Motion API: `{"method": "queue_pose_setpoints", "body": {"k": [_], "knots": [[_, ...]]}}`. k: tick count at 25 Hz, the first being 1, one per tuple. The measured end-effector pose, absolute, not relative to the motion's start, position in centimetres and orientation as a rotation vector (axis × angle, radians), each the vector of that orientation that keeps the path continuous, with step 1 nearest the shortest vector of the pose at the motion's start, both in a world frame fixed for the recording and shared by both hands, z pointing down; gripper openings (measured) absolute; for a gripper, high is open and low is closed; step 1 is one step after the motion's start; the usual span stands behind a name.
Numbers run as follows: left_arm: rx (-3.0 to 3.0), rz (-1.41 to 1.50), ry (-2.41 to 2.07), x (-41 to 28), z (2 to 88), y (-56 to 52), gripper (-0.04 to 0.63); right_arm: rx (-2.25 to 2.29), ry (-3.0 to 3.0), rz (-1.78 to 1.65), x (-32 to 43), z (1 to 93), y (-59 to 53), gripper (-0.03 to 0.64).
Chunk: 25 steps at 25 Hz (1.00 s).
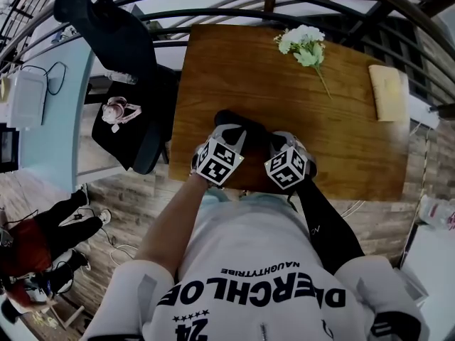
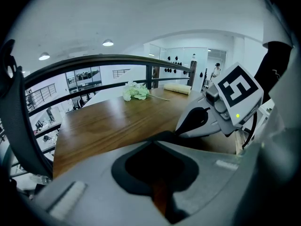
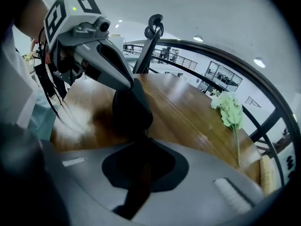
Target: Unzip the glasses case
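a black office chair stands off the left edge of the wooden table. at the table's near edge, my left tongs are pinched together on one end of the black glasses case, which sits between my two tools. just beside them, my right tongs are clamped tight on its other end. further back and to the right lie a sprig of pale flowers and, near the right edge, a folded yellow cloth.

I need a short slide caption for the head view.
The left gripper and right gripper both grip a black glasses case on a wooden table, flowers beyond.
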<state>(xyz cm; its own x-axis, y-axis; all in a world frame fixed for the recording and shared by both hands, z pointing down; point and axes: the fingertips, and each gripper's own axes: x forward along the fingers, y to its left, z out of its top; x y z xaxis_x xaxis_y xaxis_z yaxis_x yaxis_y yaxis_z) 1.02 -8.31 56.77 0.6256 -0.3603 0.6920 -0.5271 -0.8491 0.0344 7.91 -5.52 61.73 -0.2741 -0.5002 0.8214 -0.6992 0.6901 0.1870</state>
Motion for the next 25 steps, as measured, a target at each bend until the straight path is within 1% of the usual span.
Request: {"method": "queue_pose_setpoints", "body": {"k": [12,22,25], "knots": [[2.608,0.990,-0.711,1.1,56.9,-8.6,0.006,0.778,-1.928,0.119,7.9,62.0,-7.8,0.031],[2.604,0.945,-0.683,1.2,56.8,-8.9,0.006,0.461,-1.891,-0.170,8.1,61.9,-8.9,0.031],[2.602,0.938,-0.668,1.2,56.9,-8.9,0.006,0.402,-1.897,-0.212,7.7,62.1,-9.6,0.033]]}}
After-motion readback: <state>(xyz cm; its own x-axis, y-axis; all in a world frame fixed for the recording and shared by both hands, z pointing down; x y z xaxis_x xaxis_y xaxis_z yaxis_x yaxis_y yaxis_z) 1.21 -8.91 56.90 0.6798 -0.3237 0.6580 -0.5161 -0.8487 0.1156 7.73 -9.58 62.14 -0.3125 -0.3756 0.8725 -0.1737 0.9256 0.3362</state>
